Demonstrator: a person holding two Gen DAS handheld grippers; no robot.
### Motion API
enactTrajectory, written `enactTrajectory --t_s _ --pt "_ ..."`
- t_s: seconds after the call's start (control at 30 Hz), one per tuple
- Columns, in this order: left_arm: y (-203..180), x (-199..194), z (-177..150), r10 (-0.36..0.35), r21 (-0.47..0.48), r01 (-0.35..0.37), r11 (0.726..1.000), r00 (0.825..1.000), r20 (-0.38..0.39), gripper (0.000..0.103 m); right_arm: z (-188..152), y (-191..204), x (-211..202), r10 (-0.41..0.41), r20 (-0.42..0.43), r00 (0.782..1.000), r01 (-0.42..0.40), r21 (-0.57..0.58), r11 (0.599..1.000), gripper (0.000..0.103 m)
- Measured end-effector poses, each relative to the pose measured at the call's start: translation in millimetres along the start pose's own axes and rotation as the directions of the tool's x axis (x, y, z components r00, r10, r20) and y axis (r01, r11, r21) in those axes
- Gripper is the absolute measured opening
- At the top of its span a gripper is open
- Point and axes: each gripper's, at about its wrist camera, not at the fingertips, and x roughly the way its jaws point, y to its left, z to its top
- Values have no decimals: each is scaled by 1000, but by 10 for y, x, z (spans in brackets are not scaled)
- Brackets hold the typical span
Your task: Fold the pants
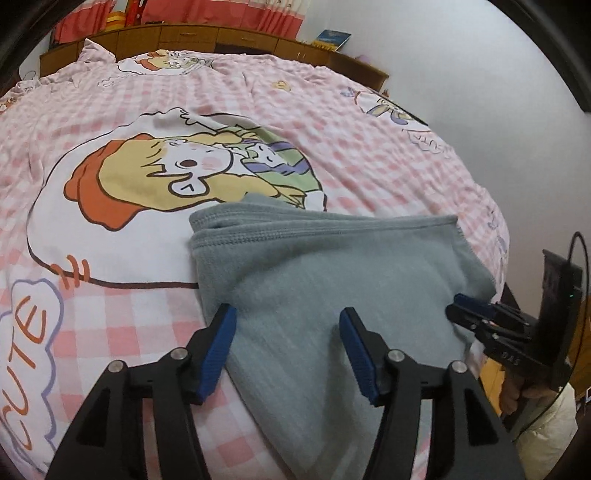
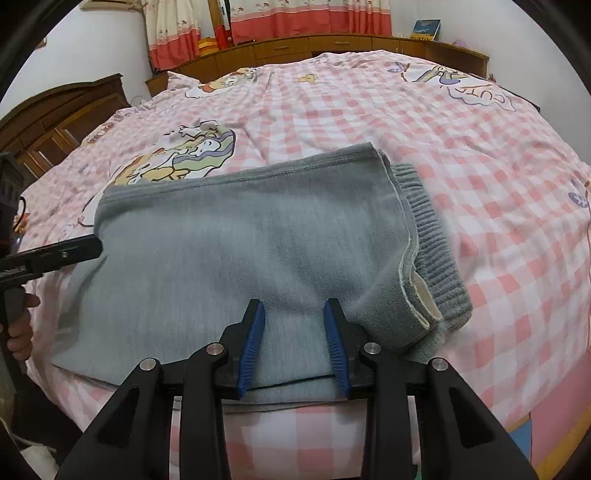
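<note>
Grey fleece pants (image 1: pixel 332 280) lie folded flat on the pink checked bedspread (image 1: pixel 110 332). In the right wrist view the pants (image 2: pixel 240 251) show their ribbed waistband (image 2: pixel 432 236) at the right side. My left gripper (image 1: pixel 288 317) is open, its blue pads over the pants' near left edge. My right gripper (image 2: pixel 293 314) is open, its jaws over the pants' near edge. The right gripper also shows in the left wrist view (image 1: pixel 465 314) at the pants' right edge. The left gripper shows in the right wrist view (image 2: pixel 92 243) at the pants' left edge.
A large cartoon print (image 1: pixel 177 177) covers the bedspread beyond the pants. Wooden cabinets (image 2: pixel 332 48) and pink curtains (image 2: pixel 306 18) stand behind the bed. A dark wooden headboard (image 2: pixel 62 107) is at the left. A book (image 1: pixel 332 38) leans on the cabinet.
</note>
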Motion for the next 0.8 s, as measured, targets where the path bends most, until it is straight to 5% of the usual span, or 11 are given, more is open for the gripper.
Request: enactTrajectory --t_s 0.2,0.37,0.8 --pt "-6 -173 -78 50 -38 -51 998 999 -18 74 23 12 -22 -13 -5 1000 13 12 1000 35" --pt "110 -347 -263 62 -86 -65 994 998 -32 74 73 225 -99 -101 -20 995 100 -19 995 36" --pt "297 -632 -432 152 -93 -157 983 986 -62 74 112 1237 -247 73 -88 993 -79 -65 995 45"
